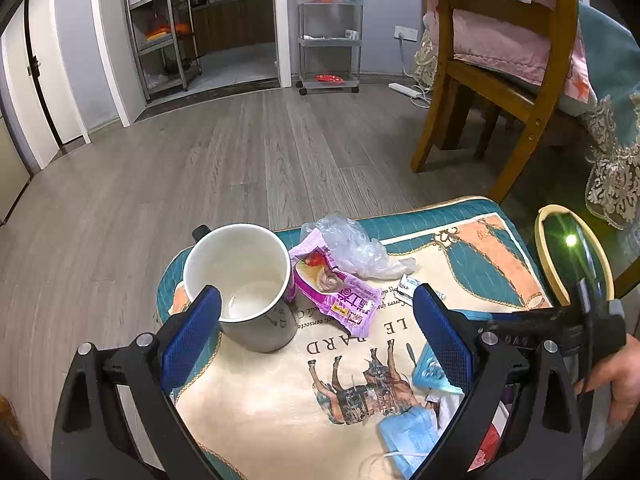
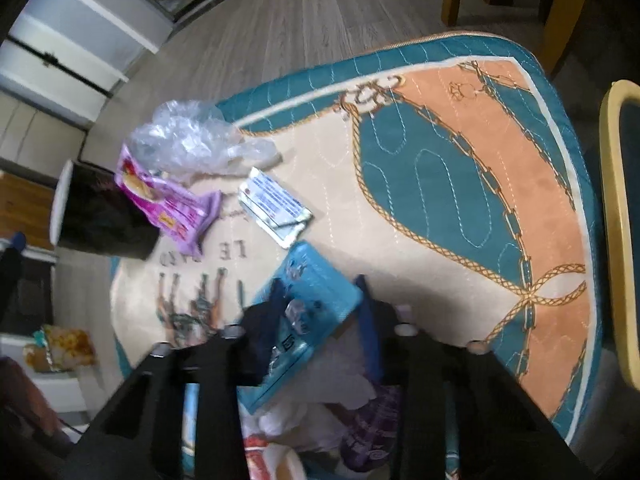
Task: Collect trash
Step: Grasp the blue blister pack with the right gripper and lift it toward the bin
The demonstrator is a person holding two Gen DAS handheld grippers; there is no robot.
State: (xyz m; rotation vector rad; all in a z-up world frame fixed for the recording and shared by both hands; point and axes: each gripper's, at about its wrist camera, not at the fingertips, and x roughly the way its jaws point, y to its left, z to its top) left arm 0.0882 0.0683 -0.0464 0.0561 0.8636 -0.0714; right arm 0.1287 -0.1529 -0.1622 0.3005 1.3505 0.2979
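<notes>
Right gripper (image 2: 320, 304) jaws narrowed on blue wrapper (image 2: 308, 300): light, crinkly, slippery, best pinched mid-body; left gripper (image 1: 316, 320) jaws wide, empty over counter (image 1: 460, 248)

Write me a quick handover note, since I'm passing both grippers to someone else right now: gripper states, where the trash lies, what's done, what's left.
Left gripper: open, empty, hovering by the mug.
Right gripper: jaws closed around the blue packet; grip looks made but blurred.
On the cloth: pink wrapper, clear plastic bag, white sachet, blue face mask.
Done: nothing visibly binned.
Left: lift the blue packet, then gather the rest.
</notes>
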